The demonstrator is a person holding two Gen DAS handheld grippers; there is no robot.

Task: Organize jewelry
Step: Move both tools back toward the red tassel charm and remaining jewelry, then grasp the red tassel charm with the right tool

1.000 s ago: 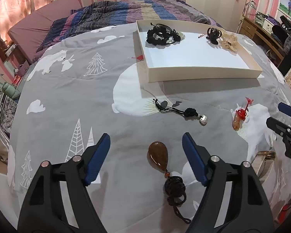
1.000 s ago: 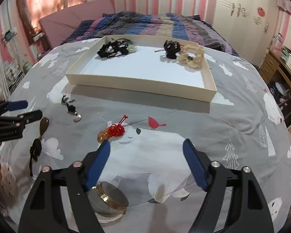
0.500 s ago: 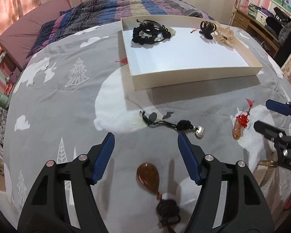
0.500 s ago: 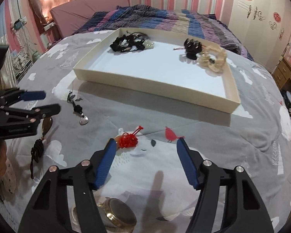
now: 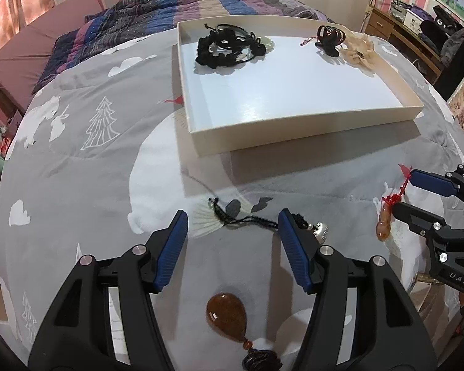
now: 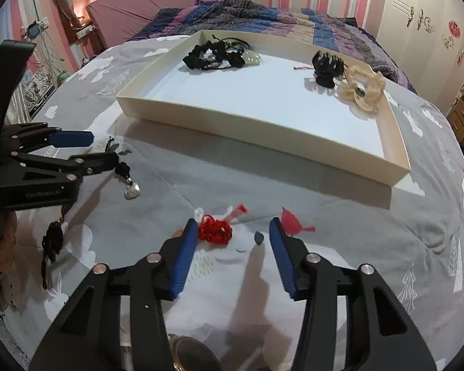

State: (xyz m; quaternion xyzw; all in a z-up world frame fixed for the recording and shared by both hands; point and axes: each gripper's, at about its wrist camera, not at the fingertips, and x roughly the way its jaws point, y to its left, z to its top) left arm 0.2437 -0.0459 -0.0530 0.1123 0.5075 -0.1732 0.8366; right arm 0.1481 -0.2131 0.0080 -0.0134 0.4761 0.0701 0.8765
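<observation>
Your shallow cream cardboard tray (image 5: 309, 133) sits far on the soft grey printed quilt (image 5: 86, 167), its white floor smooth and slightly glossy. Inside it, at the far edge, lie a tangle of black cords (image 5: 229, 48), a dark knotted piece (image 5: 329, 38) and a frilly cream scrunchie (image 5: 358, 49).

Your left gripper (image 5: 232, 232) hangs low over the quilt with its blue ribbed fingers (image 5: 171, 250) spread wide, holding nothing. Between their tips lies a braided black cord with a small silver charm (image 5: 320, 230); the right finger covers part of the cord. Nearer you, a smooth amber teardrop pendant (image 5: 227, 315) rests on the quilt.

Your right gripper (image 6: 233, 233) is also wide apart and empty, tilted down toward the quilt. A red knotted charm (image 6: 215, 232) lies just beside its left fingertip, which hides the charm's orange bead. A round metal-rimmed case (image 6: 195, 355) sits at the near edge, under that gripper.
</observation>
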